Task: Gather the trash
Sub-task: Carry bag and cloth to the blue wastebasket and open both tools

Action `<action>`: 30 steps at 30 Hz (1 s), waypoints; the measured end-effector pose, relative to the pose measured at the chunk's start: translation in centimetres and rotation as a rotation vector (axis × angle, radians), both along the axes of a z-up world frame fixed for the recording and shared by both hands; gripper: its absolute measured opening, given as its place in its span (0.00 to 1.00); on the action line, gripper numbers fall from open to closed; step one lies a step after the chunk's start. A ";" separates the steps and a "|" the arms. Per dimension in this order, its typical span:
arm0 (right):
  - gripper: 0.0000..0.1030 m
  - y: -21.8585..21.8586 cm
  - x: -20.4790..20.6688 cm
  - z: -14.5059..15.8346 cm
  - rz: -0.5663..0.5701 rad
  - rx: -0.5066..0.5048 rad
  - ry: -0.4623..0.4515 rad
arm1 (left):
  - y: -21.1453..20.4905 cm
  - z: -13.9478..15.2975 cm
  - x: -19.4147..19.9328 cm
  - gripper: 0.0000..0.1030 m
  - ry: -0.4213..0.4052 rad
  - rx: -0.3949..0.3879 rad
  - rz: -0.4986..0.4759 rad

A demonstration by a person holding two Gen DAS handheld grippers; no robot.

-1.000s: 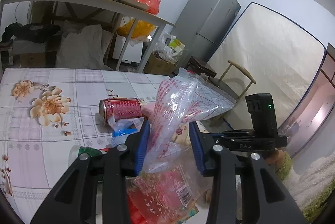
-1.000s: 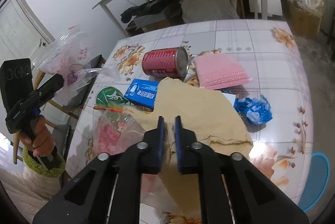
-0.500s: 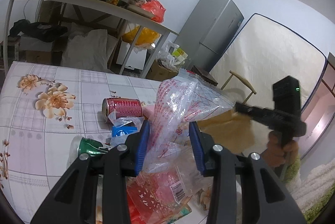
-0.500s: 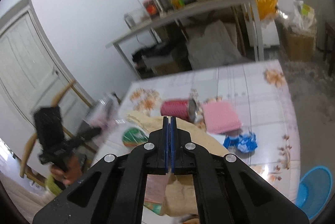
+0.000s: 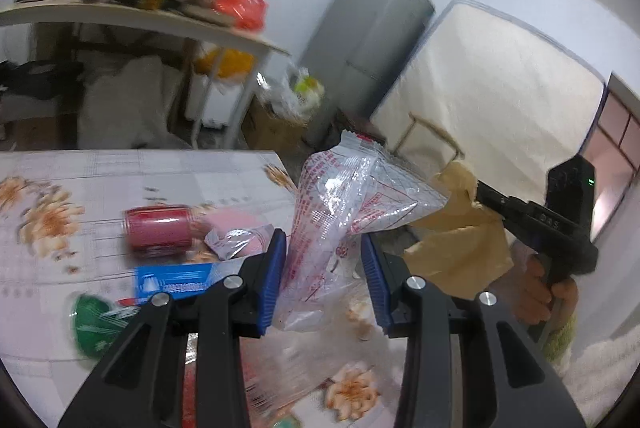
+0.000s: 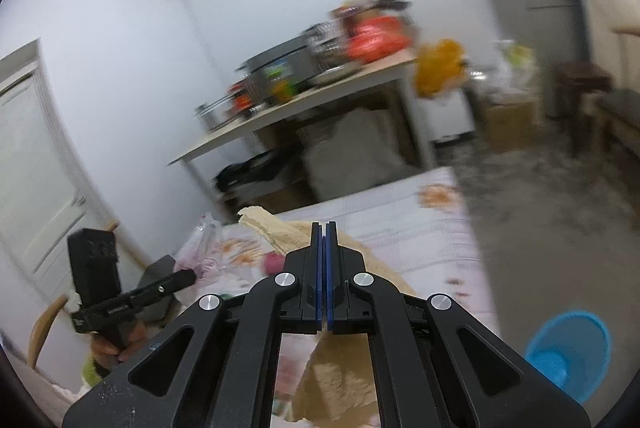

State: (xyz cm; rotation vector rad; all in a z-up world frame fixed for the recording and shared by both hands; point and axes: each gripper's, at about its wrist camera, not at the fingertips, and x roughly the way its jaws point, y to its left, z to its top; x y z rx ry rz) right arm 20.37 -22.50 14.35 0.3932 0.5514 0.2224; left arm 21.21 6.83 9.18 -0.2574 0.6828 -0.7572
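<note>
the left wrist view alone shows the table [image 5: 100, 168] litter: a red can [image 5: 158, 231] lying on its side, a pink pad [image 5: 236, 224] just beside it, a blue packet [image 5: 176, 280] nearer the camera, and a green round piece [image 5: 94, 324] at the lower left. all of it is blurred. a grey fridge [image 5: 368, 40] and a mattress [image 5: 500, 84] leaned on the wall are seen there too. only the right wrist view gives a blue bin [image 6: 568, 352] on the floor and a white door [image 6: 32, 164] at the left.

the left gripper [image 5: 324, 268] is seen partly closed, its blue pads set on either side of a clear bag [image 5: 340, 212] printed in red; the crinkled film is held upright between them, above the table edge. the same gripper [image 6: 188, 274] is seen small in the right view, with a hand [image 6: 108, 348] under it.

the right gripper [image 6: 324, 232] is closed tight, and a torn sheet of brown paper [image 6: 336, 380] is pinched in it, soft and creased, hanging below the jaws and rising past the tips. in the left view this paper [image 5: 456, 240] is seen hanging from the right gripper [image 5: 480, 190], just beside the bag's open mouth, off the table's edge.
</note>
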 end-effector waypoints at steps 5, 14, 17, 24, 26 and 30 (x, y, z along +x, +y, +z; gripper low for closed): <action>0.00 -7.3 -2.9 -1.7 -0.226 -0.002 0.056 | -11.1 1.1 2.5 0.36 0.040 0.114 -0.183; 0.00 -18.9 -4.0 -10.7 -0.469 0.135 0.239 | -32.6 -4.5 5.7 0.36 0.213 0.308 -0.471; 0.00 -22.7 -3.3 -15.5 -0.521 0.223 0.327 | -38.9 -8.6 6.5 0.36 0.262 0.412 -0.510; 0.00 -29.9 -2.2 -25.0 -0.638 0.386 0.461 | -49.7 -18.8 7.8 0.37 0.350 0.609 -0.540; 0.01 -31.2 -2.1 -27.5 -0.668 0.435 0.484 | -51.6 -21.0 8.2 0.39 0.386 0.629 -0.542; 0.22 -33.8 -2.8 -31.5 -0.725 0.503 0.537 | -53.6 -24.2 8.4 0.61 0.425 0.679 -0.501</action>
